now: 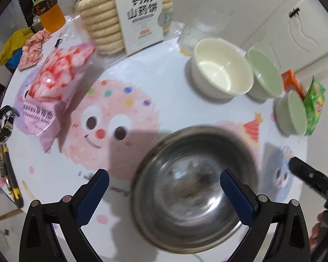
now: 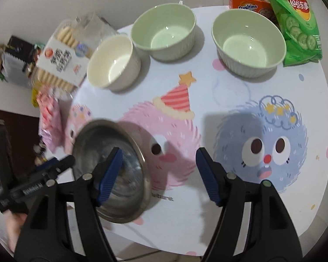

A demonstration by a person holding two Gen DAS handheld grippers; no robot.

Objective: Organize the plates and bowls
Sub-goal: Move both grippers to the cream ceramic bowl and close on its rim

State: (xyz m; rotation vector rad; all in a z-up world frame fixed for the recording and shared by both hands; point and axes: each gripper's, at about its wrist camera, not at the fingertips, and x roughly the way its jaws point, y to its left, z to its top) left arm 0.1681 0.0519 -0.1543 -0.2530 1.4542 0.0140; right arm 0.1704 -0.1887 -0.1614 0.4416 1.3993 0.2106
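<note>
A steel bowl (image 1: 194, 187) sits on the cartoon tablecloth (image 1: 120, 118) near the front edge, blurred by motion. My left gripper (image 1: 164, 187) is open, its right finger over the bowl's inside and its left finger off to the side. In the right wrist view the steel bowl (image 2: 111, 170) lies at lower left; my right gripper (image 2: 159, 172) is open, its left finger over the bowl. A cream bowl (image 2: 113, 62) and two green bowls (image 2: 164, 30) (image 2: 249, 41) stand in a row at the back.
Snacks ring the table: a biscuit pack (image 1: 124, 15), a pink strawberry bag (image 1: 52, 87), a honey jar (image 1: 50, 11), an orange Ovaltine box (image 2: 249, 0) and a green Lay's bag (image 2: 297, 17). Keys (image 1: 2, 135) lie at the left edge.
</note>
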